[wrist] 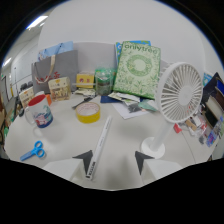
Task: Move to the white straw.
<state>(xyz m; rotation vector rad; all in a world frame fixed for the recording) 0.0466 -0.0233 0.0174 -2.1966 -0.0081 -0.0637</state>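
Gripper (114,161): the two dark fingertips stand apart with a clear gap, holding nothing, low over the white table (60,137).

White straw (100,146): a long, thin white wrapped stick lying flat on the table. It runs from a dark-printed near end, just beside the left fingertip (86,159) on its inner side, diagonally away toward the roll of yellow tape (88,113). The near end sits inside the gap between the fingers, closer to the left one; whether it touches that fingertip cannot be told. The rest of the straw extends ahead of the fingers.

Surroundings: a white desk fan (175,97) stands on its round base just ahead of the right fingertip, to the right of the straw. Blue-handled scissors (33,150) lie well to the left. A red-and-white mug (40,112) stands beyond the scissors. A green "onlytree" package (137,70) leans upright at the back, with a grey tote bag (55,67) to its left.
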